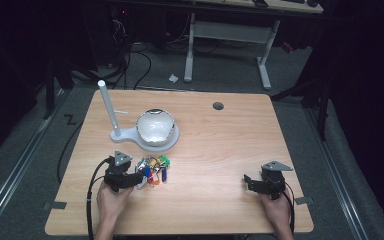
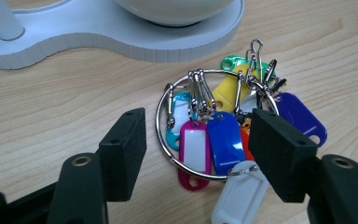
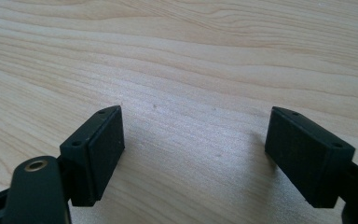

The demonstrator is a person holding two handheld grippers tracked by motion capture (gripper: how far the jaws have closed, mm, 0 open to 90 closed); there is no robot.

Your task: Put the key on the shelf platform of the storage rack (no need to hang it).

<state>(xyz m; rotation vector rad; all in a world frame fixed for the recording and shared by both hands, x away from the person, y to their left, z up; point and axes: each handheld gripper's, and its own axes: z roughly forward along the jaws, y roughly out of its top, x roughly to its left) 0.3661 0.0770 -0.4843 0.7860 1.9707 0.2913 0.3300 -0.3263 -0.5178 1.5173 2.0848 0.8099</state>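
Pale wood table (image 1: 220, 150) under me, dark room beyond; the key ring (image 2: 205, 126) with its coloured tags lies flat near the white stand (image 1: 145, 137), just ahead of my left gripper (image 2: 198, 154), whose jaws are spread wide on either side of it, holding nothing. My right gripper (image 3: 193, 154) rests wide open and empty over bare wood, well apart. To grip well, I judge I should ease forward low and close on the metal hoop, not the loose tags.
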